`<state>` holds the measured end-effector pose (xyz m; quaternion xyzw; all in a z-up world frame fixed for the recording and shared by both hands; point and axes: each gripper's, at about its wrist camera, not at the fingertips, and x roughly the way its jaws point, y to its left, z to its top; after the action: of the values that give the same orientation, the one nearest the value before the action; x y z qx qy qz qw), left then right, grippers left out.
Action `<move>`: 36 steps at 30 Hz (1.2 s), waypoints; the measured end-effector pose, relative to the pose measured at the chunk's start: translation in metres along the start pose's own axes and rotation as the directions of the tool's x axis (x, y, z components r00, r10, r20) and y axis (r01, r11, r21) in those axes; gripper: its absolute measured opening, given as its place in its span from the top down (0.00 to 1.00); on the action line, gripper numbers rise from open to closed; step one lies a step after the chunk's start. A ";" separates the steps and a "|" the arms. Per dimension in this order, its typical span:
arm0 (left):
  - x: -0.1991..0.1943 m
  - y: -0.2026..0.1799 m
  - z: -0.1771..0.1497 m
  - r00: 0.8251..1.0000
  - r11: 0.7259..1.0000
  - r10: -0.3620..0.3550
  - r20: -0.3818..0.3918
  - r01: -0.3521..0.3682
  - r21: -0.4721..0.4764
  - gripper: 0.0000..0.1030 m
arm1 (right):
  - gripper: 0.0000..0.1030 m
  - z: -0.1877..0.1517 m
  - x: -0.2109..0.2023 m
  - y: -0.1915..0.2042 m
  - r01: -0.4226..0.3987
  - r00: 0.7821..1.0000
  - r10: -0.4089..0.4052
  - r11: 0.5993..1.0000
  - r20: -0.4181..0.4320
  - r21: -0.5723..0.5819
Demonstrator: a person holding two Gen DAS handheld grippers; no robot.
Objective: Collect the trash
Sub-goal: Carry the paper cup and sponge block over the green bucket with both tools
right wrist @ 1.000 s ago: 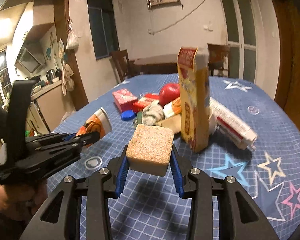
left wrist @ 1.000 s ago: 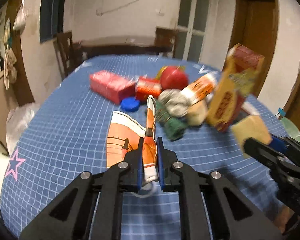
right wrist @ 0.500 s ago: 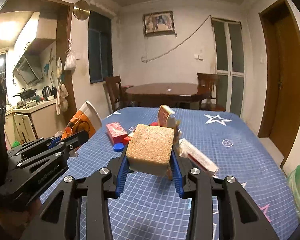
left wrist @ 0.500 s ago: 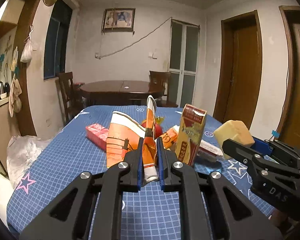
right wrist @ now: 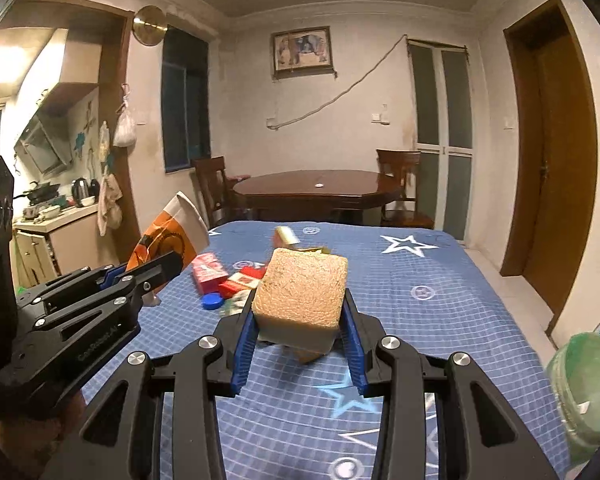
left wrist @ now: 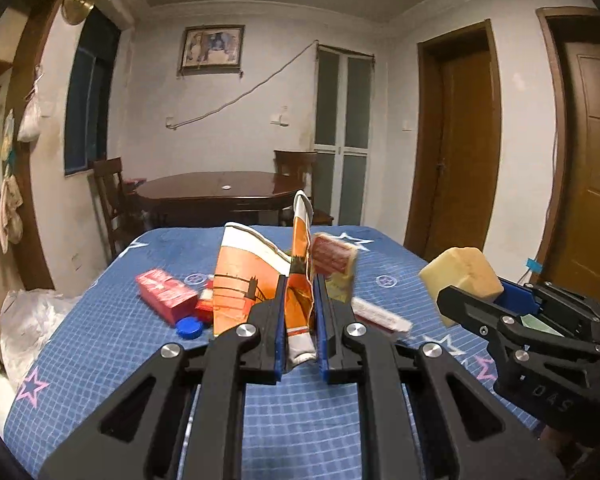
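Aloft, left fingers (left wrist: 298, 322) pinch a crumpled paper cup (left wrist: 252, 280); right fingers (right wrist: 300, 344) clamp a coarse sponge block (right wrist: 302, 294).

Both wrist cams sit low and near, facing the far wall across the blue table (left wrist: 112, 344). Shared: table clutter, far wooden table (right wrist: 320, 190).

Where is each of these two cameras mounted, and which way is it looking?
Left wrist view: rides the left gripper, facing along its jaws over the blue table; jaws pinch an orange paper cup.
Right wrist view: rides the right gripper, jaws clamping a sponge; a hand shows lower left.
Shared: table, each other's gripper, far wooden table.
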<state>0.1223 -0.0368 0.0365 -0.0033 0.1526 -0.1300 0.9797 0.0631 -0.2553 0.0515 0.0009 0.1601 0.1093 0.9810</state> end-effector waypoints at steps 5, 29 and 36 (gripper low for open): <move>0.015 -0.032 0.011 0.998 0.998 -0.057 0.010 0.056 0.030 0.89 | 0.61 0.010 -0.009 -0.036 0.057 0.998 -0.057 0.998 0.008 0.016; 0.105 -0.243 0.021 0.870 0.862 -0.469 -0.155 0.489 0.132 0.89 | 0.61 0.006 -0.081 -0.341 0.452 0.891 -0.436 0.881 -0.129 0.142; 0.143 -0.313 0.005 0.784 0.794 -0.554 -0.282 0.599 0.106 0.89 | 0.61 -0.042 -0.084 -0.434 0.523 0.840 -0.466 0.833 -0.280 0.183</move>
<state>0.1756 -0.3762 0.0136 0.0589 0.2464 -0.4376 0.8627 0.0648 -0.6981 0.0221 0.0716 0.2767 -0.1714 0.9428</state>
